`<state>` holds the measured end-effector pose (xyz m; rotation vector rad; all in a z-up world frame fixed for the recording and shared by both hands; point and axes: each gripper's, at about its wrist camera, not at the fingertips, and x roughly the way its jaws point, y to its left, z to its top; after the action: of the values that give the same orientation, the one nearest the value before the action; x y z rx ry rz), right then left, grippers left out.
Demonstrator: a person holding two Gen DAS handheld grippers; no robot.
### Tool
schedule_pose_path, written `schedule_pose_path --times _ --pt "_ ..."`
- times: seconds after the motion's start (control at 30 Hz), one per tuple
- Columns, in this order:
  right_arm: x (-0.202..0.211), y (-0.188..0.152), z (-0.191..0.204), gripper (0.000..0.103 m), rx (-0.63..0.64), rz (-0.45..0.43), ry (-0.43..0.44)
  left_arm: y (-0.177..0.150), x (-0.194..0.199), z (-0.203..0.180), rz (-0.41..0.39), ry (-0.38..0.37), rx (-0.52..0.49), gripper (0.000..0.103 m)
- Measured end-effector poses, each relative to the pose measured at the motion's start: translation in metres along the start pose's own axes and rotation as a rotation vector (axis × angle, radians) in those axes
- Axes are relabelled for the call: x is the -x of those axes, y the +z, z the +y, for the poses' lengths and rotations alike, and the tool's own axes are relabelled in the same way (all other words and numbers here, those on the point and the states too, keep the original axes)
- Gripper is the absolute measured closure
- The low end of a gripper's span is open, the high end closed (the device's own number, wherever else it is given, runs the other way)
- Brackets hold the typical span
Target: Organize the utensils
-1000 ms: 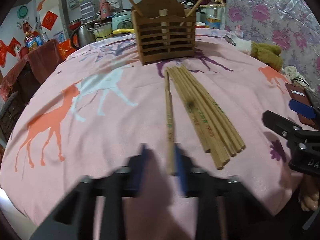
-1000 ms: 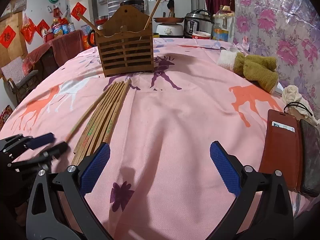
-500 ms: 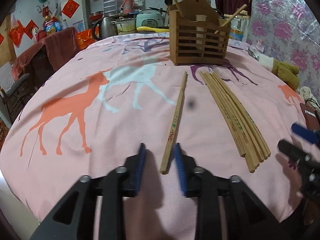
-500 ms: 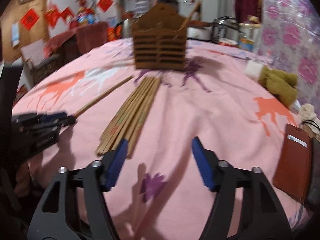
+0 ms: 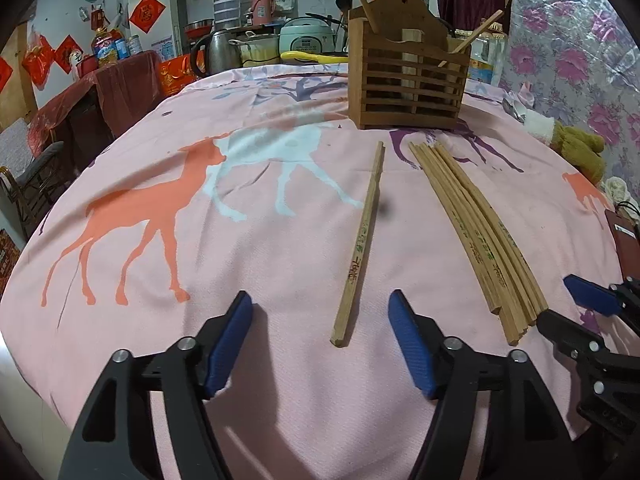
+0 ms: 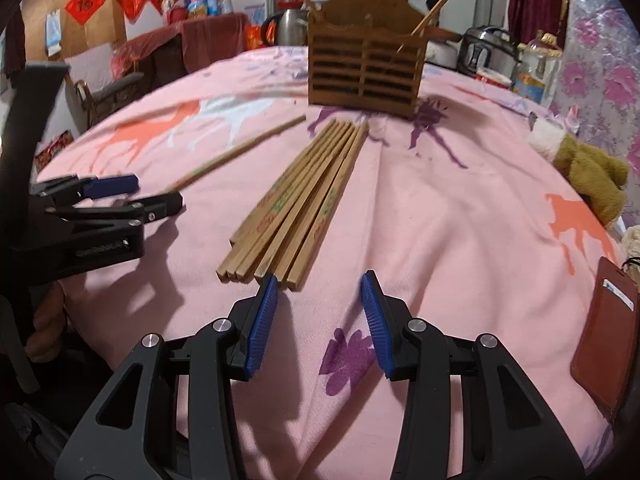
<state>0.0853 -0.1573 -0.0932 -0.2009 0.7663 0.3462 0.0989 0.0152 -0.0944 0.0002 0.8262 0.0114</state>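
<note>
Your left gripper (image 5: 320, 340) stands with its fingers wide apart, having just been opening; the near end of a single chopstick (image 5: 360, 240) lies loose on the pink cloth (image 5: 200, 280) between the blue pads, touching neither. Your right gripper (image 6: 318, 320) has its fingers partly apart, having just been closing, and they clamp nothing: the bundle of chopsticks (image 6: 296, 208) ends just ahead of the left pad (image 6: 262, 320), with bare cloth between the two pads.

From the left fingers, the bundle sits off to the right of the single stick, well apart from it, and both run away from you toward the wooden holder (image 5: 408, 80).

That slatted holder stands upright straight beyond the far tips of the bundle. One chopstick leans out of its left side and another out of its right; what else is inside you cannot tell through the slats.

To the right of your right fingers, a brown wallet (image 6: 604, 320) lies at the cloth's edge, and a plush toy (image 6: 588, 168) sits farther back. Nothing lies between the sticks and the holder.
</note>
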Motion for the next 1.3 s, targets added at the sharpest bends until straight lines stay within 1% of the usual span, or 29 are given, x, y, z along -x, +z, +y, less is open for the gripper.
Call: schedule_pose_path --times 0.1,0.2,0.37,0.43,0.5,0.57,0.6,0.8,0.93,0.97,1.07,1.17,1.27,1.3 --pt "-0.001 0.001 -0.015 0.061 -0.054 -0.002 -0.038 0.000 0.000 -0.001 0.001 0.001 -0.003 0.030" --pt "0.002 0.001 -0.026 0.063 -0.099 -0.011 -0.022 0.000 0.000 -0.001 0.001 0.002 -0.002 0.028" --pt "0.003 0.002 -0.019 0.063 -0.066 -0.019 -0.027 0.000 -0.001 0.000 0.001 0.003 -0.002 0.026" --pt "-0.002 0.002 -0.018 0.063 -0.059 0.003 -0.041 0.000 0.000 0.000 0.001 0.003 -0.002 0.025" --pt "-0.003 0.002 -0.021 0.063 -0.069 -0.003 -0.061 0.000 -0.001 0.000 0.002 0.004 -0.001 0.025" --pt "-0.004 0.002 -0.027 0.068 -0.091 -0.007 -0.090 -0.001 -0.001 0.001 0.002 0.003 -0.001 0.024" --pt "-0.002 0.003 -0.029 0.072 -0.101 -0.011 -0.092 -0.001 -0.001 0.000 0.002 0.004 -0.001 0.024" --pt "0.005 0.007 -0.017 0.072 -0.055 -0.073 -0.068 -0.001 -0.001 0.000 0.001 0.005 -0.001 0.024" --pt "-0.008 0.012 -0.015 0.072 -0.042 -0.048 -0.067 -0.001 -0.001 0.000 0.001 0.004 -0.003 0.024" --pt "-0.013 0.012 -0.015 0.072 -0.042 -0.027 -0.067 -0.001 -0.001 0.000 0.001 0.005 -0.004 0.025" --pt "-0.013 0.011 -0.017 0.072 -0.050 -0.025 -0.066 -0.002 -0.001 -0.002 0.000 0.003 -0.008 0.026" --pt "-0.012 0.010 -0.020 0.073 -0.071 -0.021 -0.062 -0.002 0.001 -0.003 -0.001 -0.001 -0.015 0.029" --pt "-0.011 0.009 -0.021 0.076 -0.082 -0.019 -0.061 -0.003 0.002 -0.007 -0.004 -0.009 -0.027 0.037" --pt "-0.011 0.008 -0.022 0.080 -0.083 -0.019 -0.061 -0.003 0.003 -0.009 -0.006 -0.017 -0.036 0.042"
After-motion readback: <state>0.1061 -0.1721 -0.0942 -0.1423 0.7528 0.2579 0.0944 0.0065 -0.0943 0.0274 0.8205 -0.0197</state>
